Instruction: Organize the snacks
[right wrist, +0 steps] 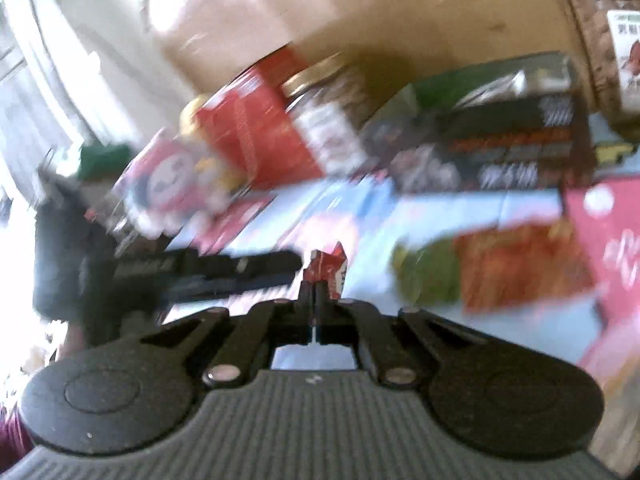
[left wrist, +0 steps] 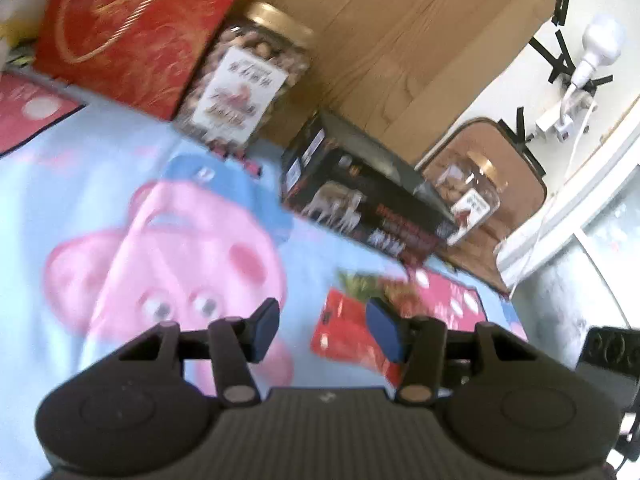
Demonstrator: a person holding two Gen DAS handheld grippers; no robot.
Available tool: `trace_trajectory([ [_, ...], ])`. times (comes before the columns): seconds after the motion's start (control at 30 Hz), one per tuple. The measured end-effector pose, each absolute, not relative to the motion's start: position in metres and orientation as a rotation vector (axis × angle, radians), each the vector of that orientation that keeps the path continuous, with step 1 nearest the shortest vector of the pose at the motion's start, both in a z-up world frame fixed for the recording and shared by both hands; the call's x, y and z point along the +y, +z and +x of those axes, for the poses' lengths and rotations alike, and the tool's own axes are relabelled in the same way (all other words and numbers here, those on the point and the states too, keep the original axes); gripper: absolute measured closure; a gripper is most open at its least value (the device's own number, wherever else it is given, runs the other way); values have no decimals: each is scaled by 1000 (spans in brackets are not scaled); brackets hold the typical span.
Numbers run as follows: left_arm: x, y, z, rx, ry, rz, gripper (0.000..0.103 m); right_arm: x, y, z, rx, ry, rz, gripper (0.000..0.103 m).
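1. A gift bag point(left wrist: 132, 32), nut jar point(left wrist: 248, 80) and boxed snack point(left wrist: 360, 200) are standing in a row along the wooden panel point(left wrist: 380, 40), left to right.
2. A second jar point(left wrist: 468, 196) is lying just right of the box.
3. A snack packet point(left wrist: 344, 328) is lying on the cartoon-print cloth point(left wrist: 100, 184) before the box.

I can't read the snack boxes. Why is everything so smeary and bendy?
Right wrist view: heavy motion blur smears the black box and jar; only the right gripper, shut on a small red packet, looks sharp; window glare at left. Left wrist view: milder blur; the fisheye bends edges; the left gripper is open.
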State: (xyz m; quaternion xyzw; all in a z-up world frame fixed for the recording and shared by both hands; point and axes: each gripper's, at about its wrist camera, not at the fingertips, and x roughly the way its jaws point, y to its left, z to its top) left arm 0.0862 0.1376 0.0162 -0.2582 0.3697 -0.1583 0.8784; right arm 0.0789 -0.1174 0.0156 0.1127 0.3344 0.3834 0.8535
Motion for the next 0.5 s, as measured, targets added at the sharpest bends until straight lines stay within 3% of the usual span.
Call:
trace_trajectory([
  [0.23,150,8,38,793,-389,-567,50,-119,-6,7,690,785,10,88],
  [0.27,150,8,34,792,-398,-568,50,-123,-7,3,692,769,28,84],
  [0.33,146,10,27,792,-425,-563,45,-129,-8,-5,690,743,62,57],
  [0.5,124,12,37,818,-451,-508,43,-134,-4,-12,638,688,43,55],
])
